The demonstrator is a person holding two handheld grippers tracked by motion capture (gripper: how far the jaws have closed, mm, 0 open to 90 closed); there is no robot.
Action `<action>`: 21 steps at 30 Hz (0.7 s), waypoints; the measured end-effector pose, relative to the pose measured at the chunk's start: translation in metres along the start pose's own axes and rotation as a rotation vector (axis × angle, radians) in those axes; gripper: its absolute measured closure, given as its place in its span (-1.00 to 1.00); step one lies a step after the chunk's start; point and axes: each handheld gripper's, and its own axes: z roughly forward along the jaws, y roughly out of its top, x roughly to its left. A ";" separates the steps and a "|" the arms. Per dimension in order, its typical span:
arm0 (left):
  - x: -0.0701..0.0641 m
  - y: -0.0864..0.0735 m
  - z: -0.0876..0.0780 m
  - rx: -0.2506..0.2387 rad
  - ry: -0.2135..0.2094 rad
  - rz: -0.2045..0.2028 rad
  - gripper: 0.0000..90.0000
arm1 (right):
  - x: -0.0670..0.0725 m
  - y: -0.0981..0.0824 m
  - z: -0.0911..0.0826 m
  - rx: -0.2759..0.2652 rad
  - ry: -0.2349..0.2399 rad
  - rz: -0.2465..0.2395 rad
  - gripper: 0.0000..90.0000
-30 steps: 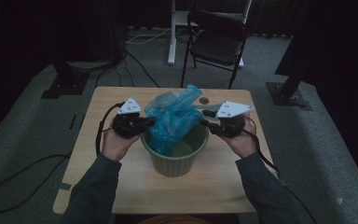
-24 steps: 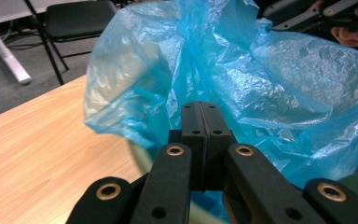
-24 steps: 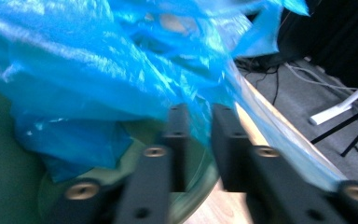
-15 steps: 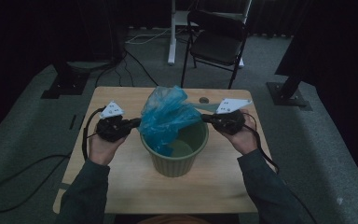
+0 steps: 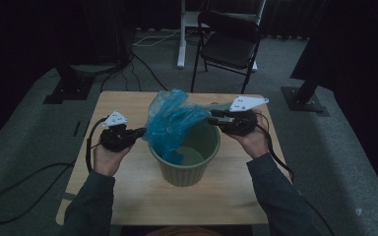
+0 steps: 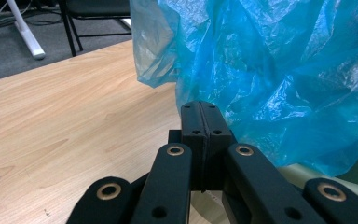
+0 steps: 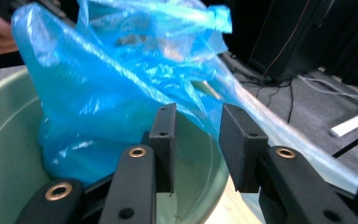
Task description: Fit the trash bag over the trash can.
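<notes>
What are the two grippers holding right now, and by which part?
Neither holds anything. The left gripper is shut, empty, beside the blue bag. The right gripper is open, its jaws just reopened, bag film between them unpinched.

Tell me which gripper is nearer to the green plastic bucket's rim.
Right. The right gripper sits right at the green plastic bucket rim, jaws parted. The left gripper, jaws together, stays off the bucket's other side over the wooden table.
</notes>
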 end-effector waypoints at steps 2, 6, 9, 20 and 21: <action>0.000 0.000 0.000 -0.005 -0.001 -0.001 1.00 | 0.000 0.007 0.000 -0.005 -0.007 -0.007 0.46; -0.001 0.000 0.001 -0.010 -0.002 0.002 1.00 | -0.002 0.016 0.001 -0.023 -0.021 0.005 0.45; -0.002 -0.001 0.003 -0.012 -0.006 0.002 1.00 | -0.008 0.019 0.009 -0.009 -0.002 0.039 0.38; -0.002 -0.011 0.005 -0.018 -0.016 -0.009 1.00 | -0.011 0.012 0.046 0.156 0.081 0.084 0.90; -0.002 -0.013 0.005 -0.018 -0.018 -0.012 1.00 | -0.010 0.011 0.047 0.169 0.076 0.081 1.00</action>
